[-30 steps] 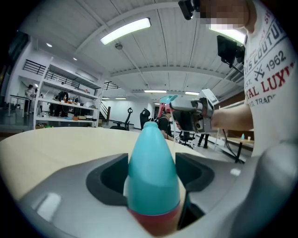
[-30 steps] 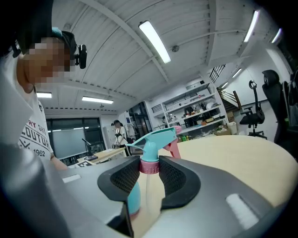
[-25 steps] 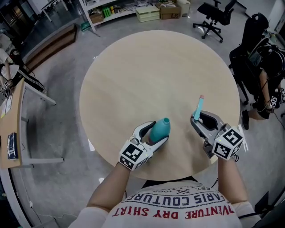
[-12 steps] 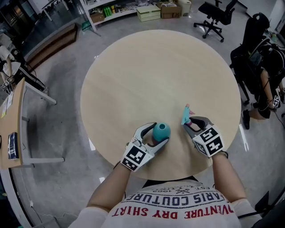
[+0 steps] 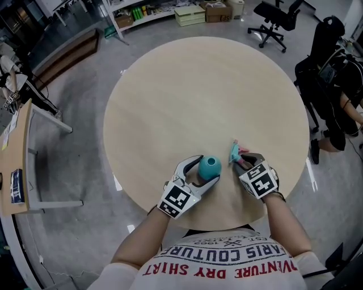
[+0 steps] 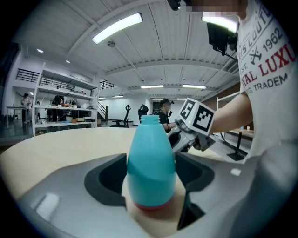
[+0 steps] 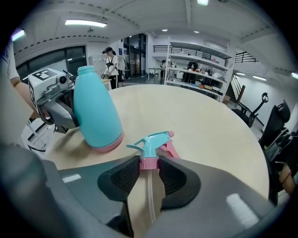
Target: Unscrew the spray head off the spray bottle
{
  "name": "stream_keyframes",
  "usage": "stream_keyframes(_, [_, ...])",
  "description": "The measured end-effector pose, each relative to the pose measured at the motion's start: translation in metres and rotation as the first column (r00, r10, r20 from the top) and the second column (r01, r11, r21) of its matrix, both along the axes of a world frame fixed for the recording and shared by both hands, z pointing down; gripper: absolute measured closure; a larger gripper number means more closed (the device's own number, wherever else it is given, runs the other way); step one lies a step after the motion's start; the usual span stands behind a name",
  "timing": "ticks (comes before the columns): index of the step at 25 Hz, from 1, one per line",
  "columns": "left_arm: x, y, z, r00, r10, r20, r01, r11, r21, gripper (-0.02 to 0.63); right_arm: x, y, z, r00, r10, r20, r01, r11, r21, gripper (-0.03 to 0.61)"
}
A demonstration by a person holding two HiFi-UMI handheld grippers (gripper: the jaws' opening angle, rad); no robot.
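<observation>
A teal spray bottle (image 5: 210,166) with a pink base and a bare open neck stands upright on the round wooden table (image 5: 198,90) near its front edge. My left gripper (image 5: 205,170) is shut on the bottle's (image 6: 151,158) lower body. Just to its right, my right gripper (image 5: 243,160) is shut on the spray head (image 5: 235,152). In the right gripper view the pads press on the spray head's (image 7: 151,145) pink collar. The teal trigger and pink nozzle point away from me, and the clear dip tube runs back between the jaws. The head is apart from the bottle (image 7: 97,111).
Office chairs (image 5: 272,20) and a seated person (image 5: 334,96) are beyond the table at the right. Shelving with boxes (image 5: 187,14) stands at the back, and a desk (image 5: 14,164) lies at the left. The table's far half carries nothing.
My right gripper has carried the spray head left and nearer to me, close beside the bottle. The bottle in my left gripper has gone from tilted to upright.
</observation>
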State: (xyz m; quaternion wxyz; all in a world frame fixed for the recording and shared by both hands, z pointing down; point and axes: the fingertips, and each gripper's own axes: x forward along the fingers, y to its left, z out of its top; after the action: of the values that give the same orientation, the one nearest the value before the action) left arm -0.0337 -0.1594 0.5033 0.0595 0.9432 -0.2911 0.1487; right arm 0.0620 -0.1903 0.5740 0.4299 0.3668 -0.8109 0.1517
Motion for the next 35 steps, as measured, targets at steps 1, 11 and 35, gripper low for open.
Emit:
stream_keyframes(1, [0.001,0.001,-0.001,1.0,0.005,-0.006,-0.005,1.0,0.0,0.298,0.0,0.0,0.0,1.0,-0.003,-0.008,0.003,1.0,0.004,0.446])
stream_keyframes(11, [-0.012,0.005,-0.023,0.993,-0.026,-0.117,0.027,1.0,0.011,0.222,0.006,0.001,-0.031,0.996,0.046,0.074,-0.053,0.994,0.099,0.339])
stream_keyframes(35, [0.101,0.467,-0.156,0.984,-0.018,-0.175,0.008,0.998,-0.058,0.614,0.055,0.51,-0.22,0.706,-0.265,0.656,0.099,0.955,0.28,0.577])
